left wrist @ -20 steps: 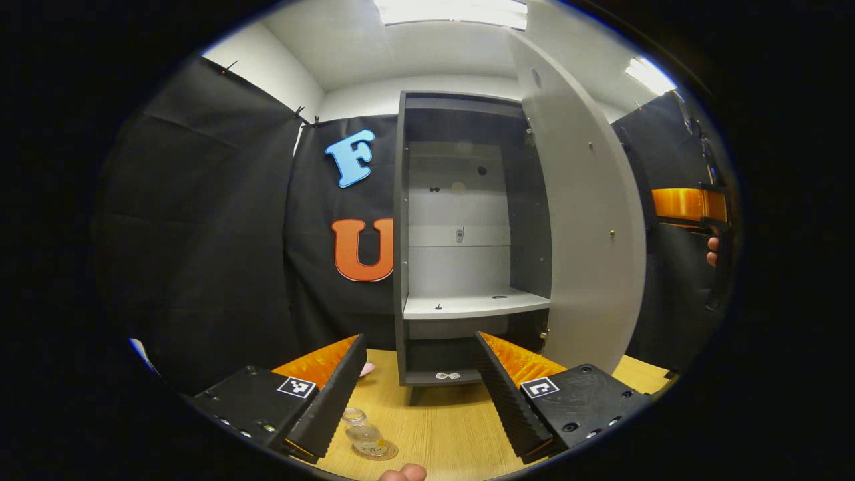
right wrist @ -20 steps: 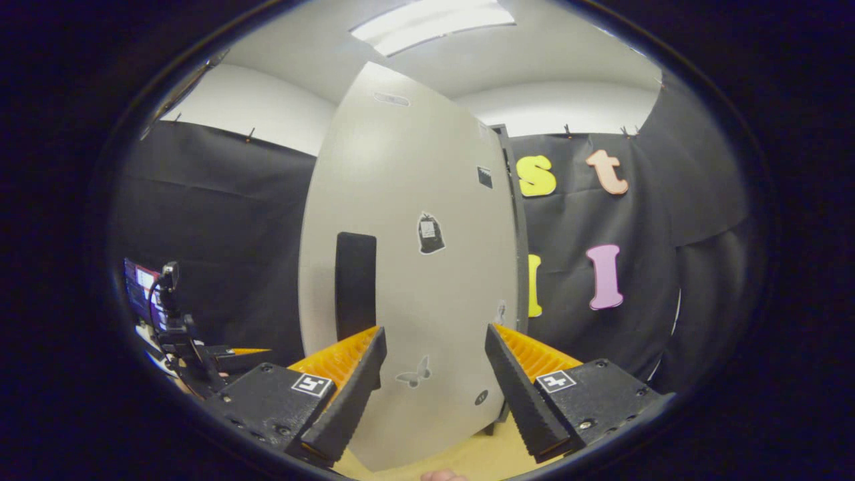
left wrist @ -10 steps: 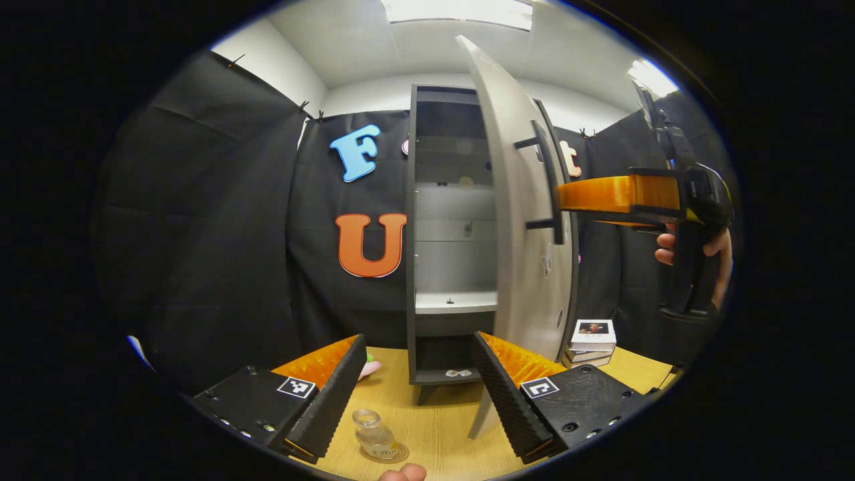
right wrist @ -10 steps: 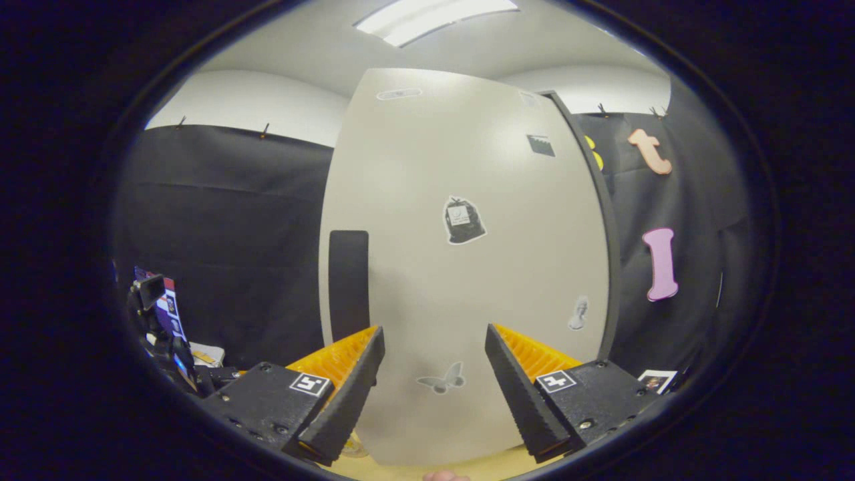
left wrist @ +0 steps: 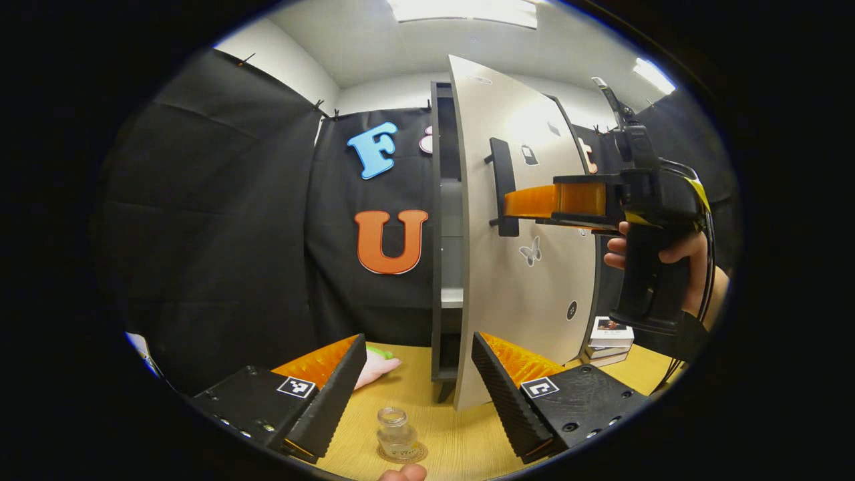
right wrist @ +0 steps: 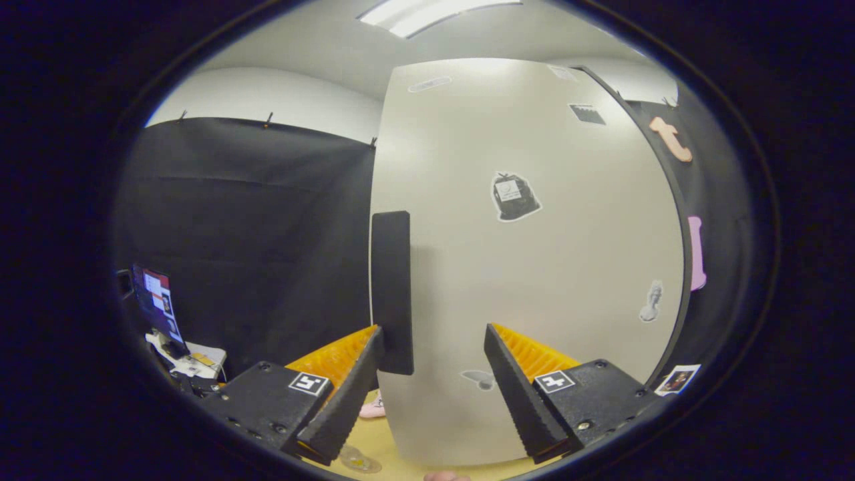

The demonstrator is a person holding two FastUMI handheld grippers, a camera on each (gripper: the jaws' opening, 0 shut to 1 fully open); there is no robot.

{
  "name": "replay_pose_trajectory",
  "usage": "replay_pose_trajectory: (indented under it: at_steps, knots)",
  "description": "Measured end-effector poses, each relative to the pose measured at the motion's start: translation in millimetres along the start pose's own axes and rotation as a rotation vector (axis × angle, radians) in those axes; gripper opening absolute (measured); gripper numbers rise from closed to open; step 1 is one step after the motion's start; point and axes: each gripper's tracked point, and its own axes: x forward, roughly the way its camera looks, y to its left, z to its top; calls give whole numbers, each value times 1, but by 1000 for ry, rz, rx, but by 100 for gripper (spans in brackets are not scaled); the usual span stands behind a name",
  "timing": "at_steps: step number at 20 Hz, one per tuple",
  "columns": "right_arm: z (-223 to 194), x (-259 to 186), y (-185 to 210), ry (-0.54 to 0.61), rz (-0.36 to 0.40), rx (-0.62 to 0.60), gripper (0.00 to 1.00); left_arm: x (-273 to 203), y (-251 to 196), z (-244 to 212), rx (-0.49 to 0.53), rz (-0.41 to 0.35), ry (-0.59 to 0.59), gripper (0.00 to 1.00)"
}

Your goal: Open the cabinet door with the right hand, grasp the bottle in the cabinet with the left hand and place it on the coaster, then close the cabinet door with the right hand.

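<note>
One glass bottle (left wrist: pixel 395 433), bottom centre, stands on coaster (left wrist: pixel 402 455). Left gripper (left wrist: pixel 417 394): fingers wide apart, empty. Right gripper (right wrist: pixel 433 391): spread, empty, facing cabinet door (right wrist: pixel 534 267), ajar.

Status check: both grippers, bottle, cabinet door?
Left gripper open, empty. Right gripper open, at the door by its handle. Bottle on coaster. Door part open; nothing blocking.

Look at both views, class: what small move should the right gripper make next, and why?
Probably keep pushing the door toward the cabinet. The bottle already stands on the coaster, yet a gap remains at the door's handle side. The right gripper, open, sits by the handle, well placed to press the panel shut.
</note>
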Motion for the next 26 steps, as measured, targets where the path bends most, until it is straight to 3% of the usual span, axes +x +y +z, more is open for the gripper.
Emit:
replay_pose_trajectory:
  at_steps: [5,8,14,24,26]
  knots:
    - [3,-18,-5,-7,-31,-3,98,-3,0,1,-11,3,-8,95]
    - [2,-45,-9,-9,-73,-14,94,-5,-4,3,-16,-9,-17,96]
    - [-2,-107,-19,20,-164,19,97,-6,-24,10,-34,-56,-36,96]
    - [-17,-205,-76,4,-355,73,94,-11,-63,13,-1,-114,-46,95]
    - [-25,-223,-90,4,-407,64,97,-11,-76,11,-5,-139,-41,96]
